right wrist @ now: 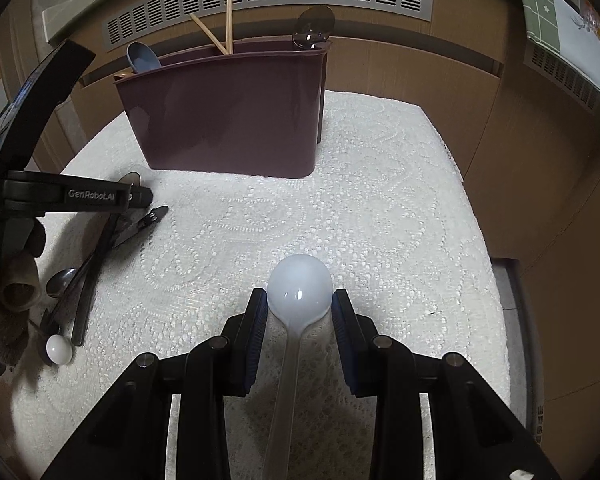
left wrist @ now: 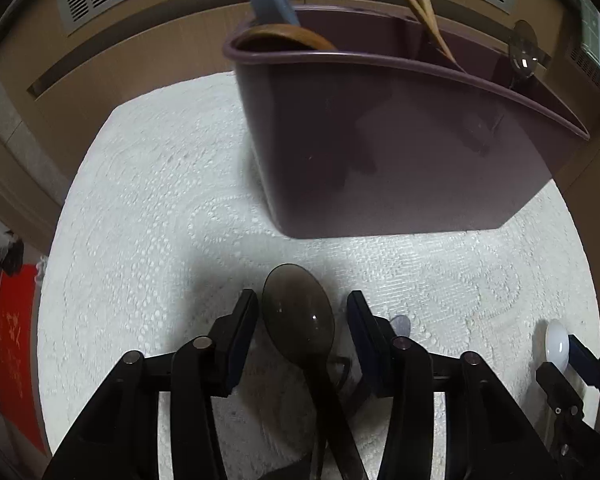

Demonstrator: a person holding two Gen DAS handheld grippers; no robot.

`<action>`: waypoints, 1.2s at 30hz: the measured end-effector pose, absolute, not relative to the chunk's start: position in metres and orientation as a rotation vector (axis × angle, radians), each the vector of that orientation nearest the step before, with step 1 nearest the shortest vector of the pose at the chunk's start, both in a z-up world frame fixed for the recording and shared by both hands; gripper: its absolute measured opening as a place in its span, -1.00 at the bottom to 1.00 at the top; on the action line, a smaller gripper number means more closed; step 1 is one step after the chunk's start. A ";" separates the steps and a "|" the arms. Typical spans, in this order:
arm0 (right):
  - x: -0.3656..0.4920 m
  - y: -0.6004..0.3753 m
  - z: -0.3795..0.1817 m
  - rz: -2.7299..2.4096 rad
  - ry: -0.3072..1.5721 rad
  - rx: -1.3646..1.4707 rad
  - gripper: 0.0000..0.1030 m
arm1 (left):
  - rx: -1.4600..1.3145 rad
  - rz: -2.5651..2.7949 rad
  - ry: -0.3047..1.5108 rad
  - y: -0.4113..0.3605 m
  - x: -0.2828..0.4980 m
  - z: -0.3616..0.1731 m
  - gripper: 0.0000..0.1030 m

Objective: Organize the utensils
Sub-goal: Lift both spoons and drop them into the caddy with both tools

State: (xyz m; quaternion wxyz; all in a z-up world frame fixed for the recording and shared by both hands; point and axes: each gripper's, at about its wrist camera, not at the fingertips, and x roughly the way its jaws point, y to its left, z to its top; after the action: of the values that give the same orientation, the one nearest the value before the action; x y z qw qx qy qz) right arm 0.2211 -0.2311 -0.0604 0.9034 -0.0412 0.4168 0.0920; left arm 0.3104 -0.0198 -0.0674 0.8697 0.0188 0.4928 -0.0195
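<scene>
Two spoons sat between jaws: the right gripper (right wrist: 300, 300) clenched a white spoon (right wrist: 299, 286) at its bowl, while the left gripper (left wrist: 302, 312) stood released around a smoky spoon (left wrist: 298, 312). Both looked light, stiff, slick plastic; gripping the necks seemed safer.

The white lace-patterned cloth (right wrist: 380, 208) lies bare between the right gripper (right wrist: 299, 300) and the tall purple plastic utensil holder (right wrist: 236, 120). A heap of dark spoons (right wrist: 84, 280) crowds the cloth's left side.
</scene>
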 end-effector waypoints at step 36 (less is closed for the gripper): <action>0.237 -0.226 0.175 0.295 0.311 -0.089 -0.40 | -0.033 -0.257 0.327 0.003 0.218 0.177 -0.34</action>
State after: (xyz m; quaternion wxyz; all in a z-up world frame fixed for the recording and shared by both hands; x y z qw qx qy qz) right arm 0.2366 -0.2264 0.1748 0.9761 -0.0440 0.1542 0.1464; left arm 0.2184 0.0031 0.1766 0.9783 -0.0166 0.1621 -0.1277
